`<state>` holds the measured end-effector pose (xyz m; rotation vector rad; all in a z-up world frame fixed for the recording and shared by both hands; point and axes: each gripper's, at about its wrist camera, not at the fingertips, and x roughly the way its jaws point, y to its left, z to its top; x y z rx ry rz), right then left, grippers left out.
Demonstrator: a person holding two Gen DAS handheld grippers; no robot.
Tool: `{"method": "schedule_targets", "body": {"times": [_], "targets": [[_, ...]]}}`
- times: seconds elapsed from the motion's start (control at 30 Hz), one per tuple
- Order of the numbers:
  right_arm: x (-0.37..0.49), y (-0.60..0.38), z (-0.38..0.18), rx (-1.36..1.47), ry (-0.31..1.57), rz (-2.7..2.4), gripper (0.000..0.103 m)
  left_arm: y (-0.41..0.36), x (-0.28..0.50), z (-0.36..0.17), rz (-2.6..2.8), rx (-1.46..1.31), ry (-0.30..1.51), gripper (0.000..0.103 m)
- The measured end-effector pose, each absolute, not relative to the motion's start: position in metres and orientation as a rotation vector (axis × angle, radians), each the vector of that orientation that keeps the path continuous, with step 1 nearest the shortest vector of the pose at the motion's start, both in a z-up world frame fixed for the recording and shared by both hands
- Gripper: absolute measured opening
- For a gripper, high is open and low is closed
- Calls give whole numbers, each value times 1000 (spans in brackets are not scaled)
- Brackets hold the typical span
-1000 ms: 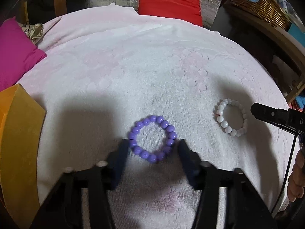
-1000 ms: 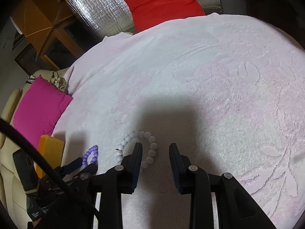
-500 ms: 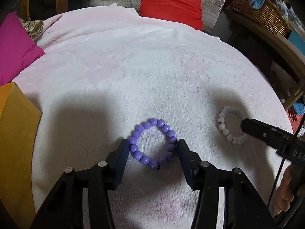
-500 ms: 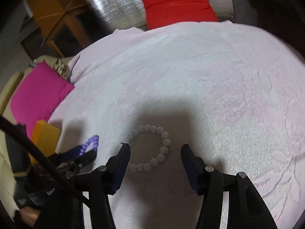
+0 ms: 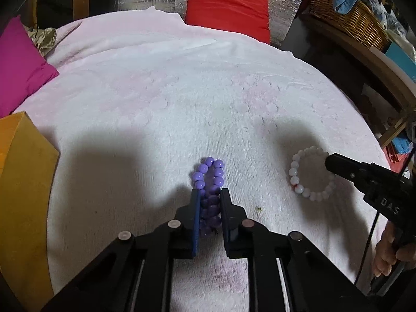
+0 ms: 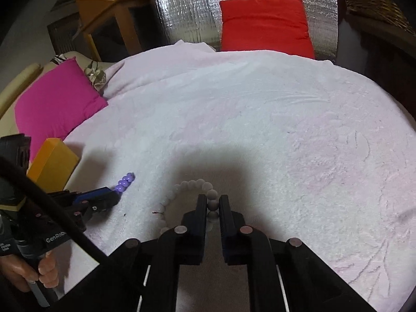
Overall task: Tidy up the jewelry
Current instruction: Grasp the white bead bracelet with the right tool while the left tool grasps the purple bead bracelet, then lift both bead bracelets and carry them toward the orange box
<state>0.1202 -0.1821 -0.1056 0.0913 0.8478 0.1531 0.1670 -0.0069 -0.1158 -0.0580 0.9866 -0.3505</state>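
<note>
Two bracelets: both in play on the pale pink towel spread over the surface, one per gripper.
Purple bracelet: lower centre of the left wrist view, squashed from a ring into a narrow double row of beads; the near half sits between the fingers, the far loop pokes out ahead.
Left gripper: pressed in on the purple bracelet, both sides of the loop pinched together.
White bracelet: right of centre in the left wrist view, lying flat as an open ring on the towel.
Right gripper: fingers drawn close around one side of the white bracelet; a few beads are lined up in the narrow gap. The hold looks made, though contact on both pads is hard to confirm.
Handling: round glossy beads on a cord, so light, floppy as a whole and hard in each bead; they may well roll or squirt out of flat pads.
Where to hold: across a run of beads, not a single one; the left grip across both strands looks the safer of the two.
Likely destination: the orange box at the left edge, judging by the task.
Risk: the white ring hangs from one side only and could swing or slip once lifted.
</note>
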Motion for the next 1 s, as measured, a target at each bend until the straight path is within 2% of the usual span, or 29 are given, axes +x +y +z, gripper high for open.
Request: {"method": "schedule_targets", "body": {"times": [0.23,0.3,0.33,0.37,0.4,0.5,0.53,0.6,0.63,0.7,0.77,0.83,1.0], "targets": [[127,-185,-115,96,919,129,11,-6,167,-119,-360,-38,1002,20],[128,-185,-115,95,928,131,14,-6,168,-119,-376,-56,1009,30],[128,-186,-115,94,934,133,16,-6,167,-120,-390,-66,1011,39],[128,-186,-115,94,937,133,23,-8,167,-119,-402,-70,1009,43],[128,-186,-115,94,941,133,31,-11,166,-119,-400,-52,1004,43],[126,-183,-115,81,924,139,37,-17,163,-119,-391,-7,991,43],[126,-182,-116,75,916,135,37,-16,164,-119,-389,-11,992,43],[125,-177,-120,45,913,126,34,-14,164,-119,-382,-17,991,34],[124,-174,-121,20,899,121,31,-14,164,-119,-379,-14,990,28],[123,-170,-121,-14,885,121,16,-14,165,-118,-376,-17,987,22],[121,-170,-120,-13,878,128,11,-14,164,-116,-365,-10,978,17],[120,-172,-116,3,867,131,11,-13,162,-110,-353,-4,955,9],[116,-173,-103,35,828,145,11,-9,156,-94,-355,-28,912,9]]}}
